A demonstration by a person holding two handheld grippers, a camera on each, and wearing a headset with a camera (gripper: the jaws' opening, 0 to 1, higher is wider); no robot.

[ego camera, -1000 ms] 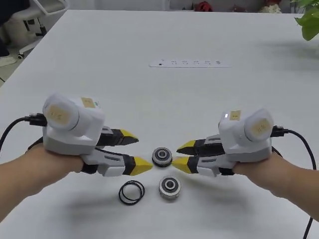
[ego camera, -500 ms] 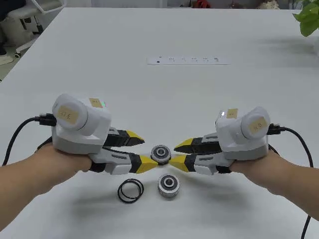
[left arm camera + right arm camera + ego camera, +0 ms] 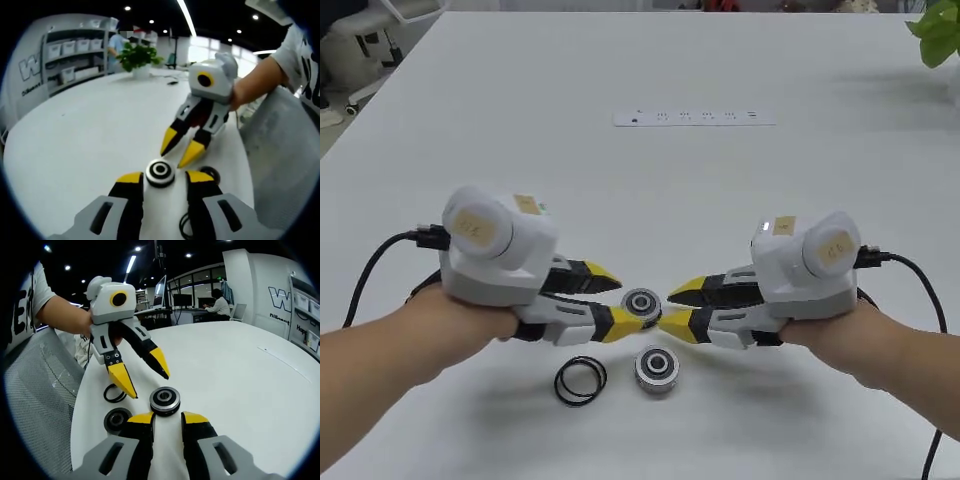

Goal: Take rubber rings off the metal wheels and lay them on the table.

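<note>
Now | left tongs (image 3: 629,302), right tongs (image 3: 666,307) flank wheel (image 3: 641,303) | ring (image 3: 165,401) on it, seemingly

Head view looks down; gripper views face each other, sharing the wheel (image 3: 160,172)

A wide white table (image 3: 620,60) stretches away in the head view. A white power strip (image 3: 692,118) lies on it at 12 o'clock. Green leaves (image 3: 942,40) reach in at 1 o'clock, and an office chair (image 3: 365,45) stands beyond the edge at 11 o'clock. In the left gripper view, shelves of bins (image 3: 75,55) stand at 10 o'clock beside a potted plant (image 3: 136,57), with a ceiling light strip (image 3: 187,17) at 12 o'clock. In the right gripper view, a seated person (image 3: 219,305) is at 1 o'clock and a lettered white wall (image 3: 280,302) at 2 o'clock.
</note>
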